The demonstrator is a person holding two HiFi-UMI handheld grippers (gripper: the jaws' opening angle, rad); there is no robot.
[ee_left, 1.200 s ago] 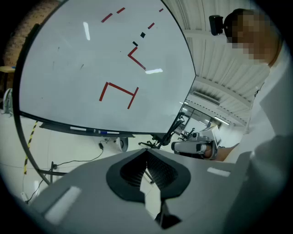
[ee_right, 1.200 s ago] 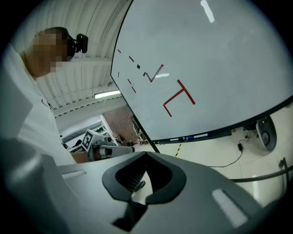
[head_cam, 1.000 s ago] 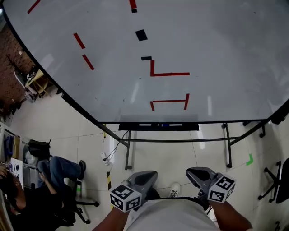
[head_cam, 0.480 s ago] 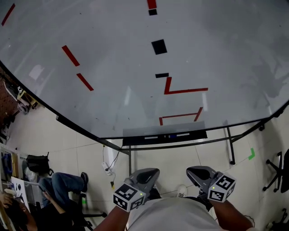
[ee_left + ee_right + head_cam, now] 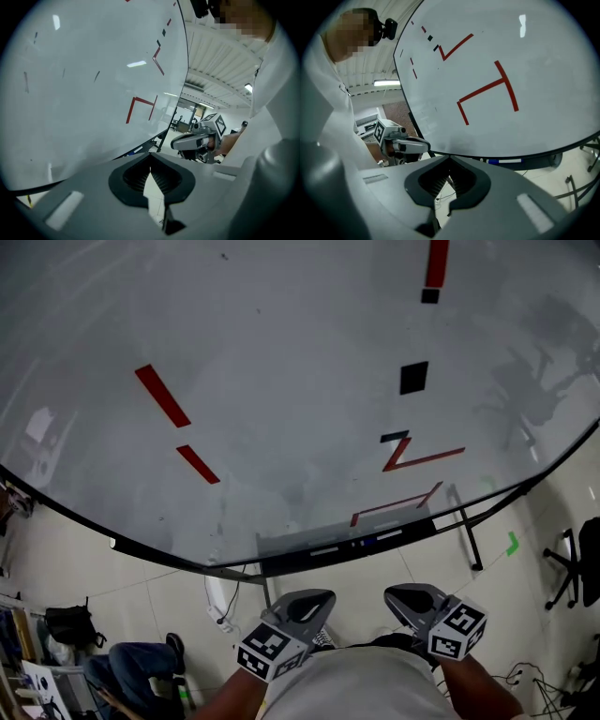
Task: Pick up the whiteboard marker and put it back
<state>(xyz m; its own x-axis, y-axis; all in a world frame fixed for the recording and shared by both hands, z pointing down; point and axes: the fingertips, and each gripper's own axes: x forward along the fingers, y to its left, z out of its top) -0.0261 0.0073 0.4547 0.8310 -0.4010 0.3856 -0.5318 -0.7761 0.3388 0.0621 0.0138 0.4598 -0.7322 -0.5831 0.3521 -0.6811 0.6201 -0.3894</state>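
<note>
Step in hand, as judged: the approach, with the pick not yet begun. Person stands facing the whiteboard (image 5: 281,381), both grippers held low and close to the torso, well apart from the board.

Left gripper (image 5: 150,159): claw narrow, tips meeting, nothing between the ribbed pads; only floor shows through the slit below them. Right gripper (image 5: 450,161): the same, jaws closed together and empty.

Whiteboard marker (image 5: 505,161): lies flat along the dark tray (image 5: 543,162) under the board's lower edge, white barrel with a blue end. In the right gripper view it sits to the right of that gripper's line, beneath the red T-shaped line (image 5: 497,91). In the head view the tray lies ahead of both grippers, a little nearer the right one's side. No contact with either gripper.

Next move calls for (judgement):
- choosing a hand; the right one looks better placed
- opening that claw wide before it gets to the tray
- bringing it forward to the tray, jaws straddling the barrel across its length, clear of the tray lip
- closing on the barrel, lifting, then laying it back in the tray

Risk: the barrel may roll along the tray if nudged by one jaw first
</note>
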